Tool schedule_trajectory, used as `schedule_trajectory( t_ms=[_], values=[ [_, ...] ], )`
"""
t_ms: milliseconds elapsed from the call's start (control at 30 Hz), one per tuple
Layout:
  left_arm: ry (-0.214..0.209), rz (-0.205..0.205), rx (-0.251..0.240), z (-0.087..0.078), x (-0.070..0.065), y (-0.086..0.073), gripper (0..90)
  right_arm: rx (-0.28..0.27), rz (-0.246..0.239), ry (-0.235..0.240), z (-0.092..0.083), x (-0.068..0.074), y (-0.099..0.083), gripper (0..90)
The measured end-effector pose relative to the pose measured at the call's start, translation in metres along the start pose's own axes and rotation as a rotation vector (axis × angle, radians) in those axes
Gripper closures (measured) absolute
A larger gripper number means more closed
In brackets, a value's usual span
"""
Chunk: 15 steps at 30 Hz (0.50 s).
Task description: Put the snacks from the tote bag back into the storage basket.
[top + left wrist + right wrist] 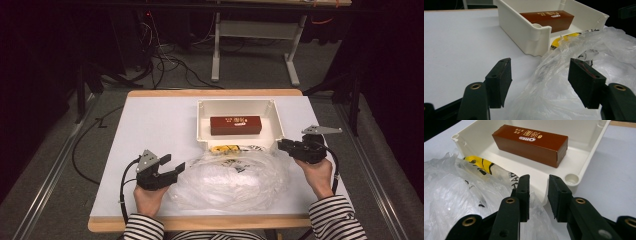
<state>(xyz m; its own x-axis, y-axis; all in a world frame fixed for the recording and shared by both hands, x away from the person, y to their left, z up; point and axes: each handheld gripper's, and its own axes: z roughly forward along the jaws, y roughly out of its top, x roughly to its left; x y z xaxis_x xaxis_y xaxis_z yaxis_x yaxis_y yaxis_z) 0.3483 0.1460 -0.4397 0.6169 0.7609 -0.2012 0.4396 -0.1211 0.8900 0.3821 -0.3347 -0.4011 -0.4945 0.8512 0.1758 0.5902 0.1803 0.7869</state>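
On table: white rectangular tabletop (150, 130), wood-edged.
Bag: crumpled clear plastic bag (235, 177) at near edge, touching tray.
Tray: white plastic tray (205, 107), holds brown rectangular carton (236, 125).
Left gripper (176, 169): jaws spread wide at bag's edge.
Right gripper (281, 145): jaws narrowly apart, holding nothing.
Risk: thin film likely slips or tears; bag drag could shift tray.

Tabletop (150, 125) left half lay bare from far edge to near edge, open passage. White bin (239, 106) blocked centre near far edge, brown box (236, 125) inside. Crumpled clear plastic bag (235, 177) filled near-centre, touching bin's near wall. Narrow bare strip along right edge.
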Motion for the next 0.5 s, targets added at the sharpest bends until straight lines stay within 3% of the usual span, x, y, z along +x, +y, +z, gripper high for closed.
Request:
schedule_trajectory(
  t_ms=[500],
  values=[
    [0.025,-0.019,-0.007,-0.006,0.008,-0.002,35.8,-0.027,0.02,-0.03,-0.012,-0.008,-0.009,67.3]
  ],
)
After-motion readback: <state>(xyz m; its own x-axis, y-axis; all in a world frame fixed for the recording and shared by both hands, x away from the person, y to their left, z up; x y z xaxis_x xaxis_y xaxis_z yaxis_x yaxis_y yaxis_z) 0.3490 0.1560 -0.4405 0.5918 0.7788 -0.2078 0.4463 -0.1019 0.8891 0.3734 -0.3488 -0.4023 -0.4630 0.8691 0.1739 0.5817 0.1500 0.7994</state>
